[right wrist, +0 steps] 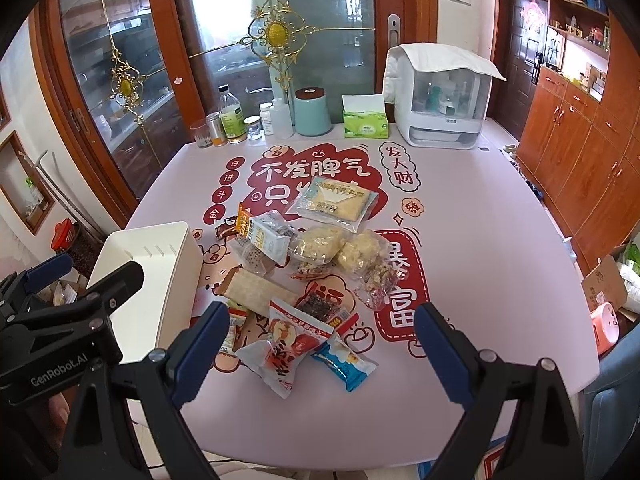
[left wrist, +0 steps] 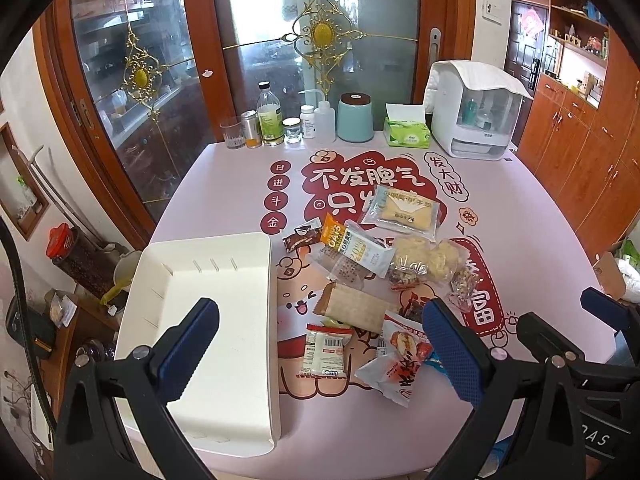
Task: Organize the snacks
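Lying at the lower left of the left wrist view, a white bin [left wrist: 224, 360] sits on the table [left wrist: 540, 240] with nothing inside; only slots show in its walls. Just to its right, across the centre of the frame, a pile of snacks [left wrist: 372, 280] is spread on the table's printed cover. None of the snacks is in the bin.

The left gripper [left wrist: 320, 348] hangs above the bin's right edge and the near snacks, jaws spread wide, holding nothing. One blue pad [left wrist: 188, 344] lies over the bin floor.

In the right wrist view the right gripper [right wrist: 320, 352] hovers over the near end of the pile, jaws also wide apart and empty. Between its fingers lie a red-and-white packet [right wrist: 280, 352] and a blue packet [right wrist: 344, 360].

Along the top of both frames, at the table's far edge, stand a glass [left wrist: 233, 133], a can [left wrist: 251, 129], a bottle [left wrist: 269, 116], a teal canister [left wrist: 355, 118], a green tissue box [left wrist: 406, 130] with a sheet sticking up, and a white cabinet [left wrist: 476, 112] with bottles behind its clear door.
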Motion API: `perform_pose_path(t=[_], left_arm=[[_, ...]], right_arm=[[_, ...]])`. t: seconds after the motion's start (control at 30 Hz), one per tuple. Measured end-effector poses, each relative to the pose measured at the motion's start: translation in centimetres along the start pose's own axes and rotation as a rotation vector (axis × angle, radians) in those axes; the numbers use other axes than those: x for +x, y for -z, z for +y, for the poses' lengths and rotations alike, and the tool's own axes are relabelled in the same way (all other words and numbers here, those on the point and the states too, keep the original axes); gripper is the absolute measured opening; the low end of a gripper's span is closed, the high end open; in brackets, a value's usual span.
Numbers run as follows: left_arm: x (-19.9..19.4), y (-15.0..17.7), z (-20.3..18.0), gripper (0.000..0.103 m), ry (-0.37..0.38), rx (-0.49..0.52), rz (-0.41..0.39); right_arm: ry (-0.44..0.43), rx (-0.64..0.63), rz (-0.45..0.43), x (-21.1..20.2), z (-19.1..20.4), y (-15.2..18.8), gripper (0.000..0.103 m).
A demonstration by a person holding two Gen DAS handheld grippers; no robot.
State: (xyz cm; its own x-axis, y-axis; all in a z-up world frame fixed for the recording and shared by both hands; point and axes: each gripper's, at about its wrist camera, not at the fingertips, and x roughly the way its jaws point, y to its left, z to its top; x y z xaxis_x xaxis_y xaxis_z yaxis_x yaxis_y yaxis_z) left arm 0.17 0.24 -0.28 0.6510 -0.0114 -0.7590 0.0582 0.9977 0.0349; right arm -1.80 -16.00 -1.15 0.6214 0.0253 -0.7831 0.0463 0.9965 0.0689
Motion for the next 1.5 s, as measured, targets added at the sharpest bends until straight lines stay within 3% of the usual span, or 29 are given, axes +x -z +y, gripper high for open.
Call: perform_pose_path(t=[0.77, 1.2, 1.37, 1.5], left_arm=[[0.1, -0.3, -0.4, 0.101, 0.01, 0.016, 0.014], [0.2, -2.9, 0.0, 0.101, 0.0, 0.008, -0.035], [2.1, -2.6, -0.4, 0.101, 0.022, 0.006, 0.015], [5.1, -1.0, -2.2, 0.101, 0.067, 0.074, 0.104]], right_arm=[[-0.029, -0.007, -0.012, 0.1, -0.2, -0.2, 0.092], [-0.034, -0.062, -0.065, 0.3, -2.6, -2.2, 0.09], [-0.024, -0.106, -0.038, 2.1, -3.8, -2.1, 0.09], [-0.03, -0.152, 0.021, 4.7, -4.6, -0.7, 0.09]])
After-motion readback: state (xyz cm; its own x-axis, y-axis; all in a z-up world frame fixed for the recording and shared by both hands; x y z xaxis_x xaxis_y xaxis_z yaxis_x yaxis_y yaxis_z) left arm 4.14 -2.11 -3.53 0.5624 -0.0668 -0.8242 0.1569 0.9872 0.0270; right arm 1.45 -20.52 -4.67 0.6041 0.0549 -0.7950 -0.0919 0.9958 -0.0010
